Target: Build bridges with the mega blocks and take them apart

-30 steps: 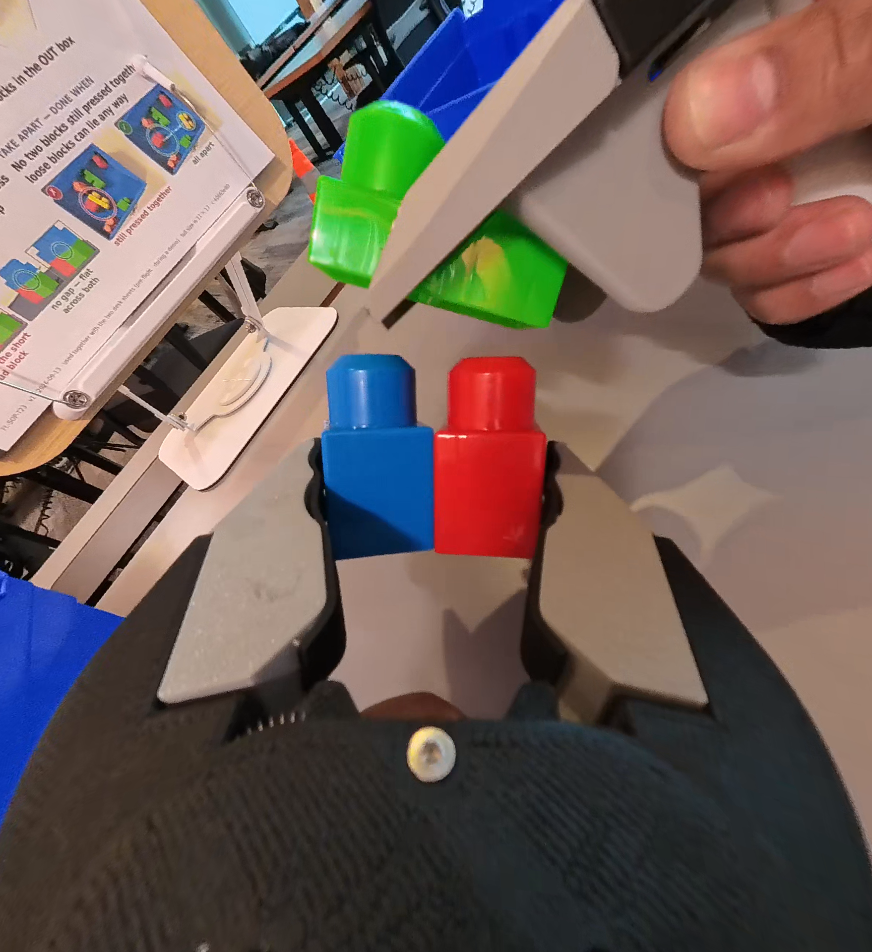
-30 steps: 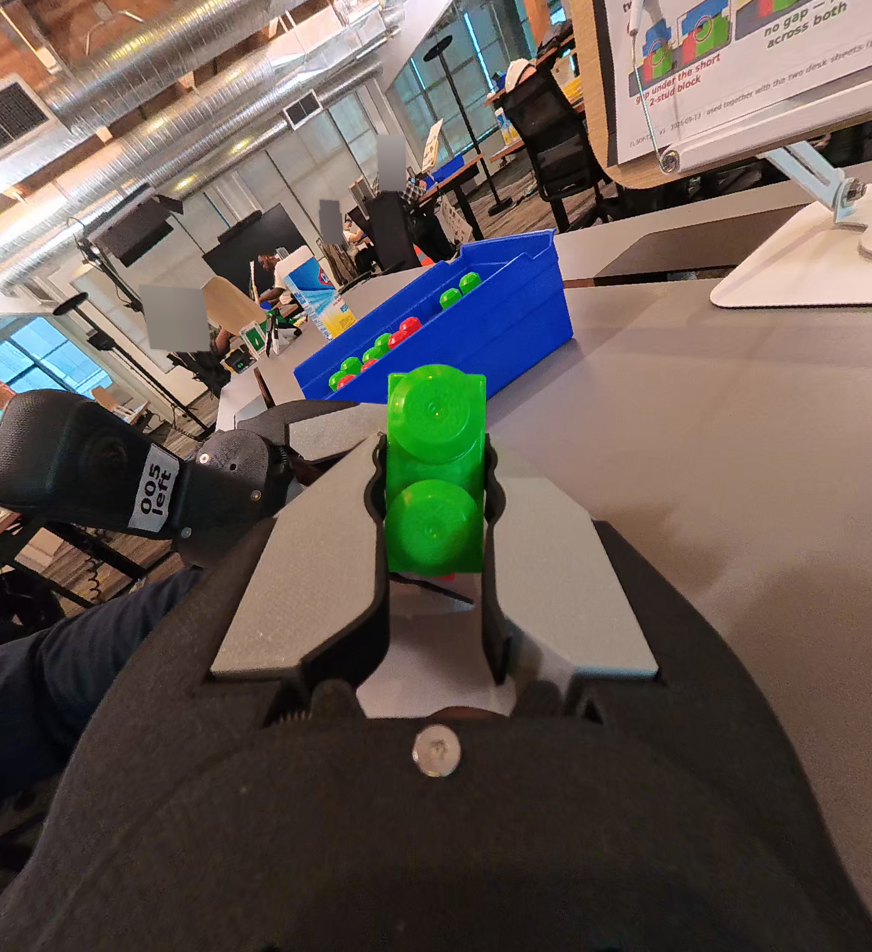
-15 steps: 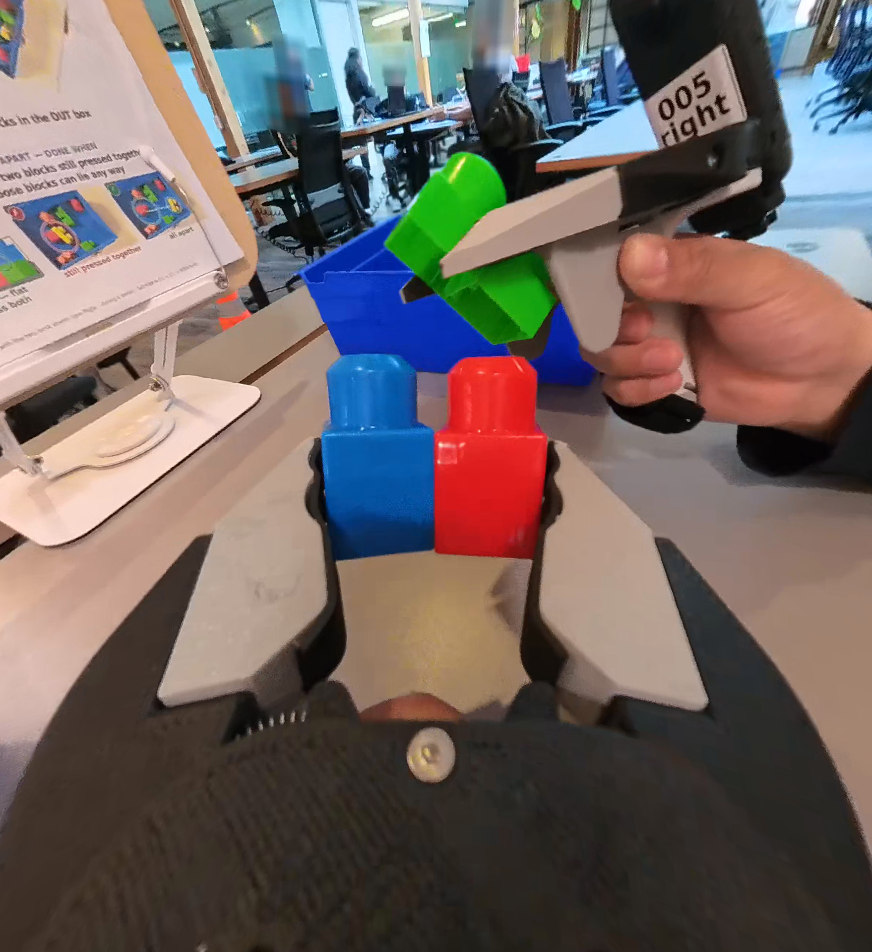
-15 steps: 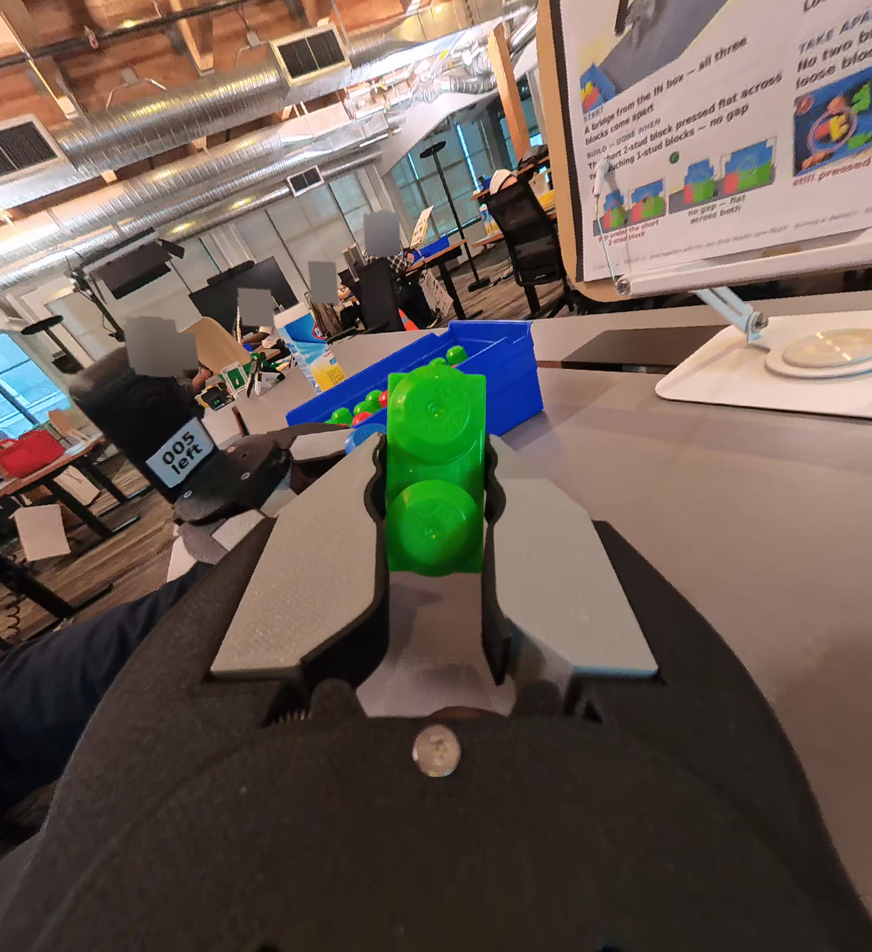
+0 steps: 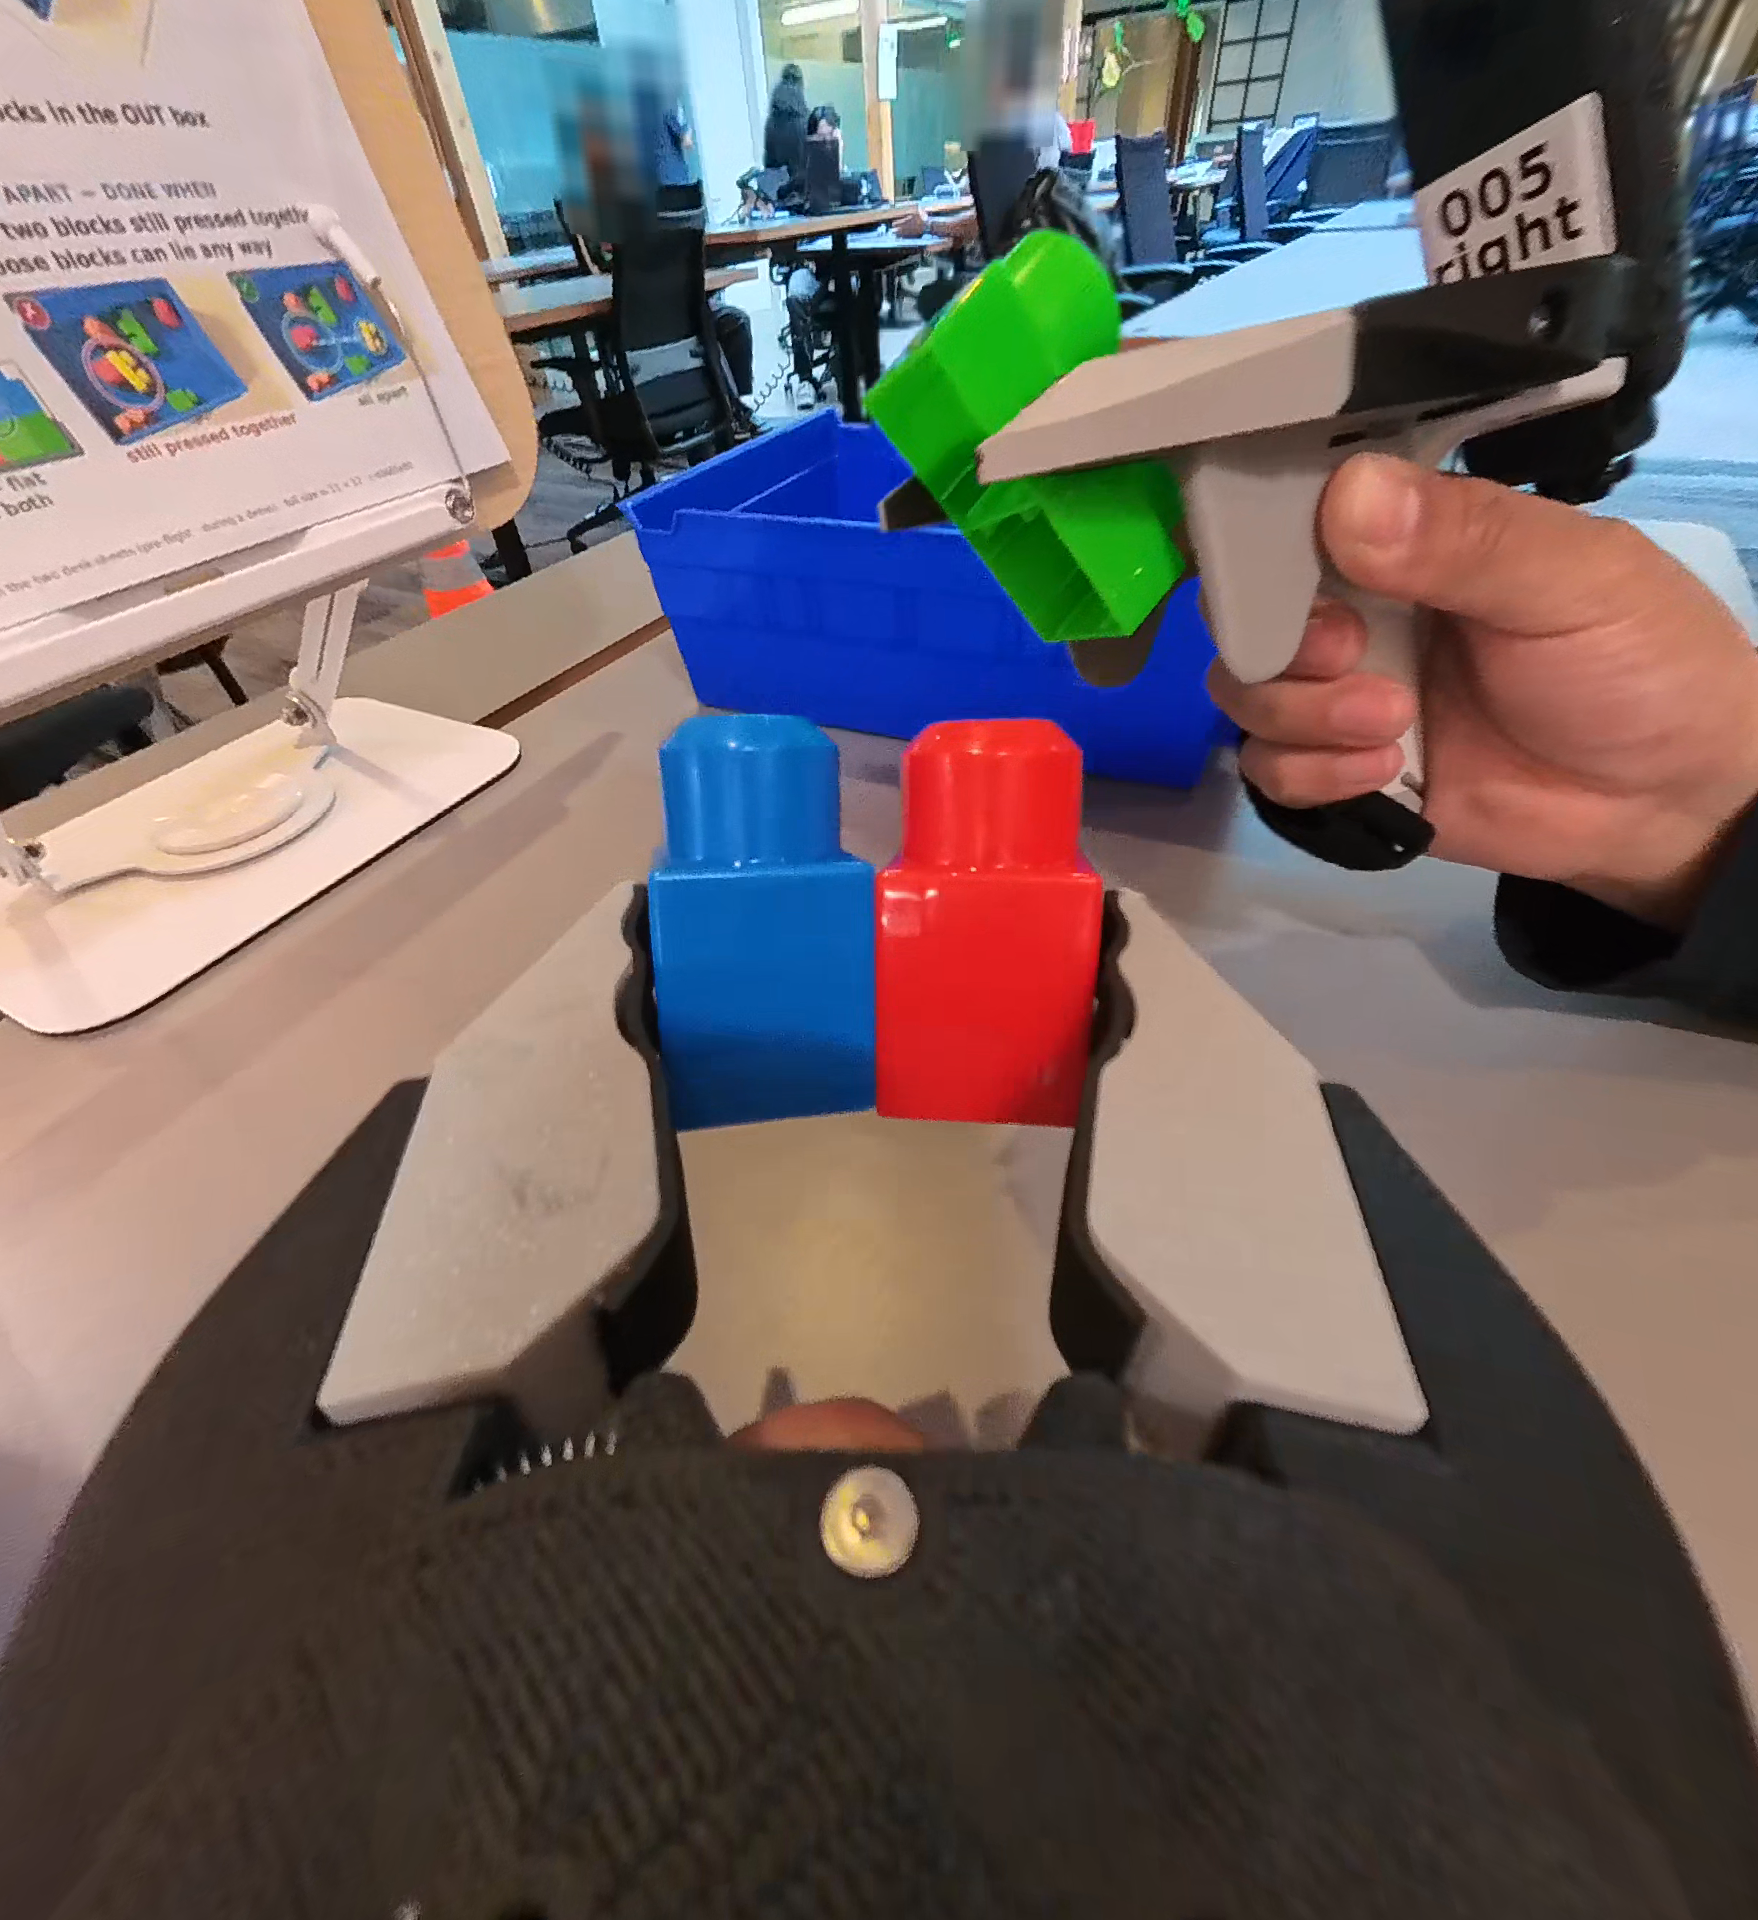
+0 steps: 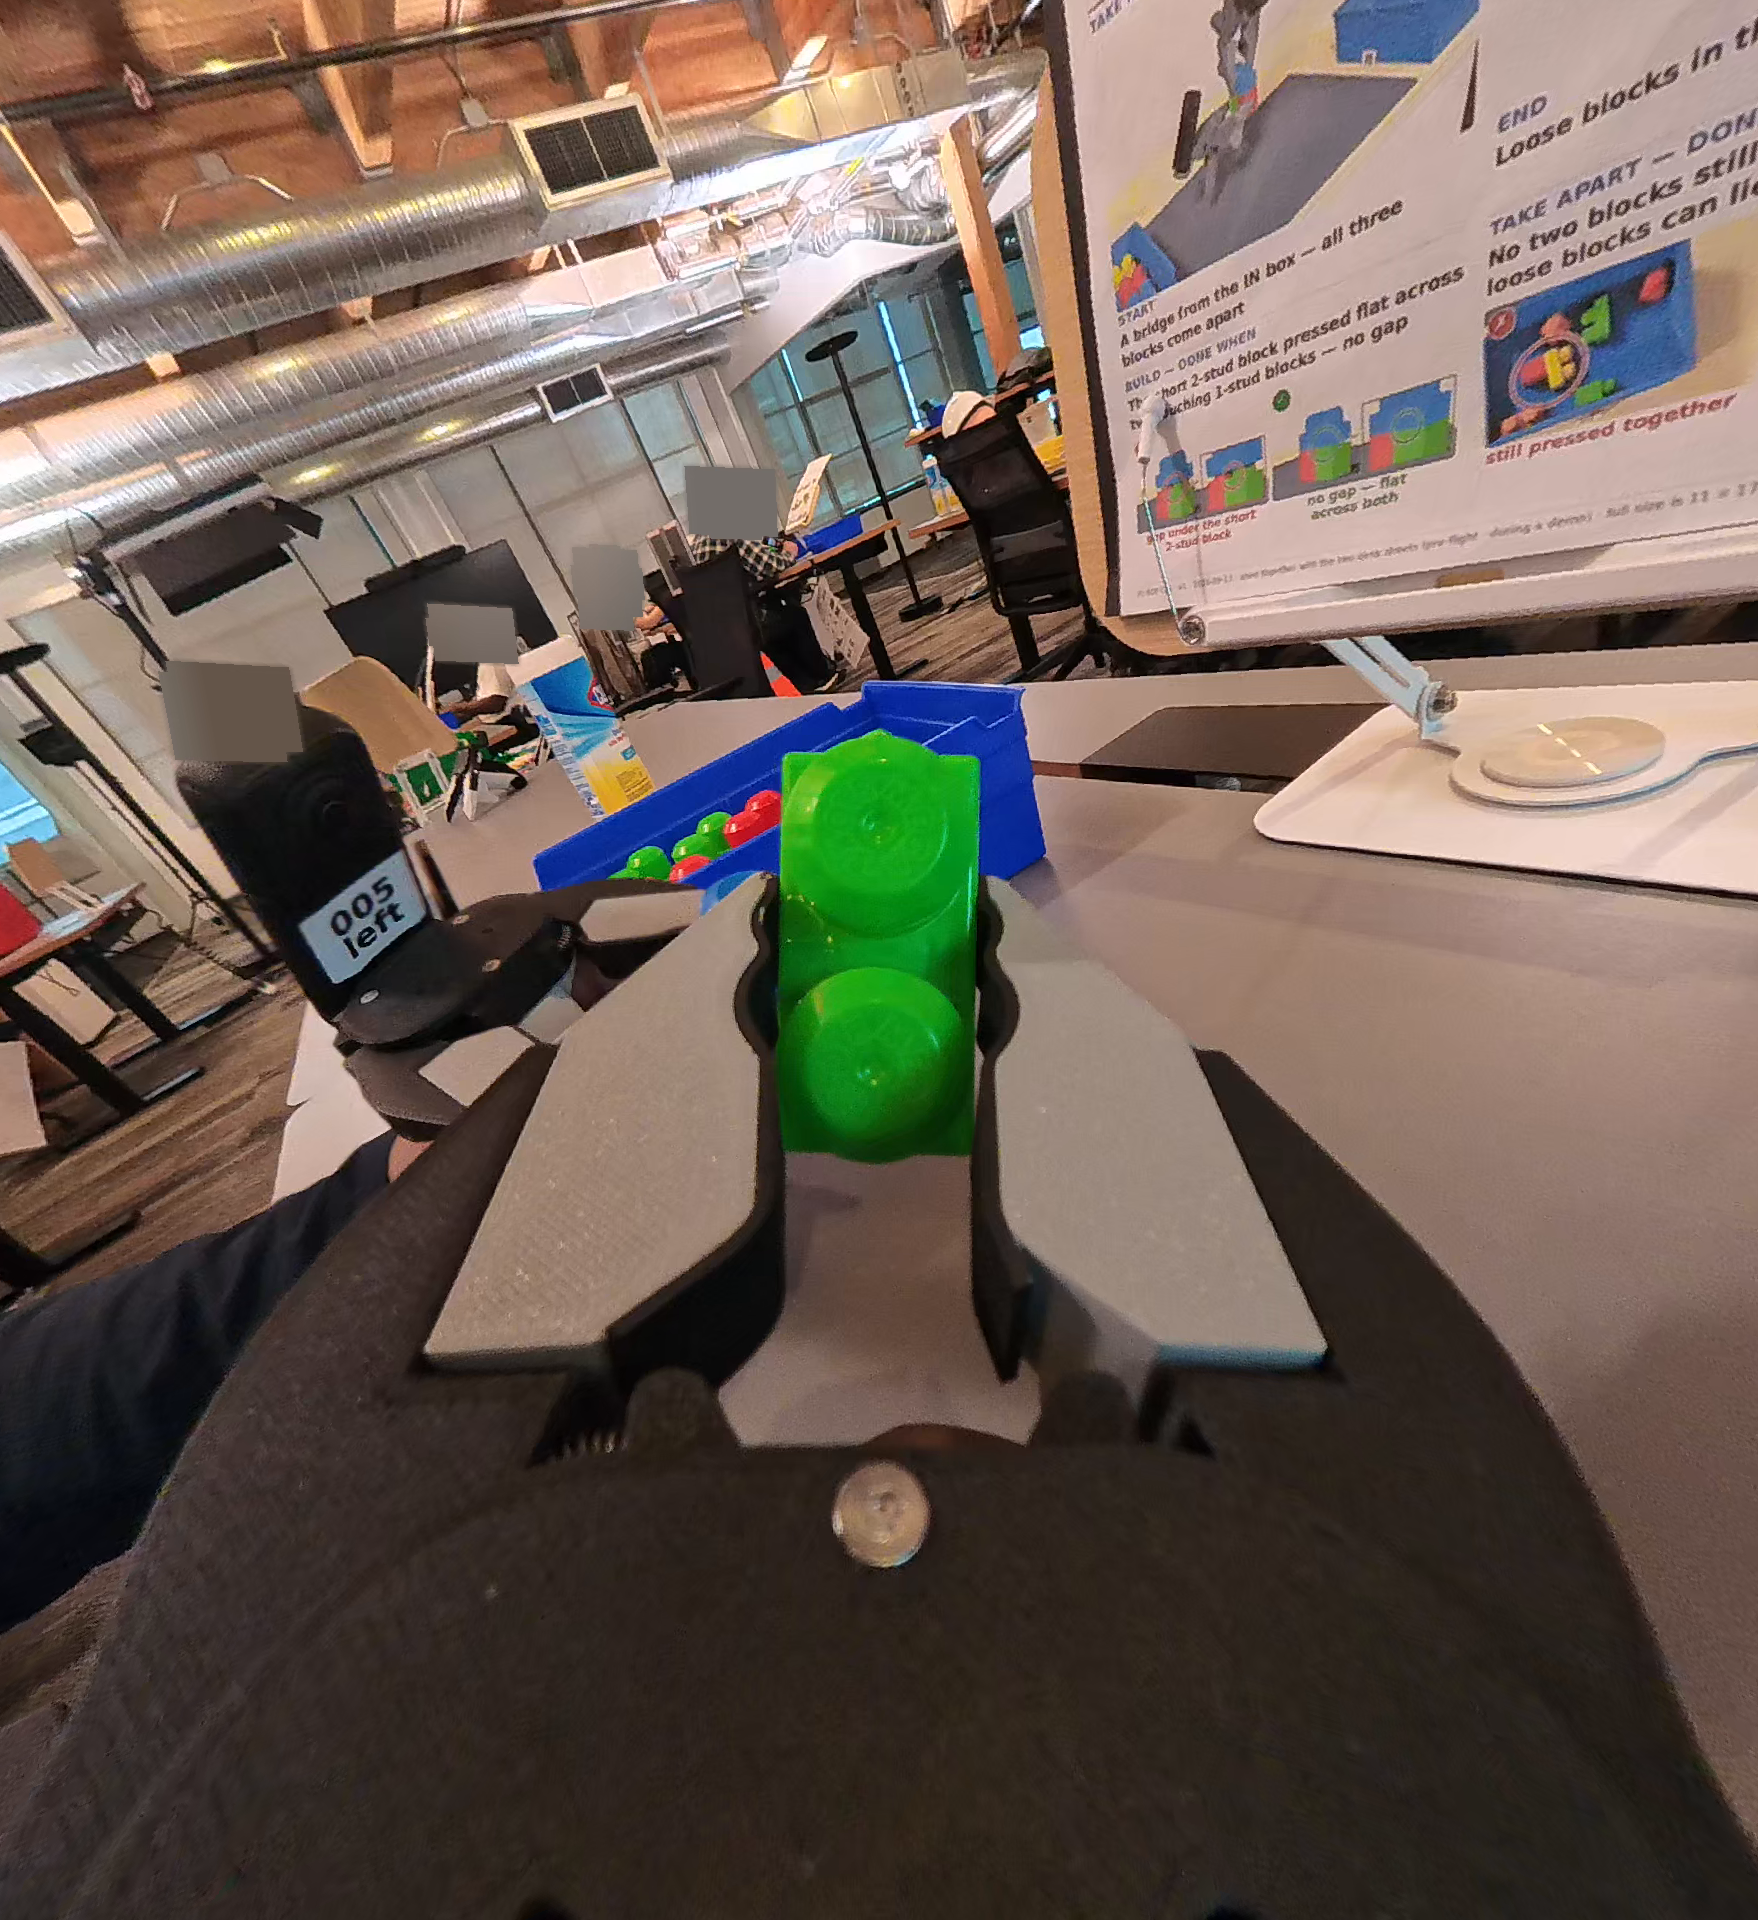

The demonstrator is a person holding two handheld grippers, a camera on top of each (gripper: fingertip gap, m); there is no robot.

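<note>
**Both jaws clamped, blocks held off the table**

Left gripper (image 5: 875,997) pinches blue block (image 5: 761,997) and red block (image 5: 989,997) side by side, centre frame. Right gripper (image 6: 875,997) grips green two-stud block (image 6: 880,966), its underside hidden in that view. Blue bin (image 5: 802,613) partly occluded behind. Versus a second ago: green block has moved up and right, away from the pair.

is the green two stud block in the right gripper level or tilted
Tilted. In the left wrist view the green two-stud plastic block, clamped in the right gripper, has studs angled up-left.
</note>
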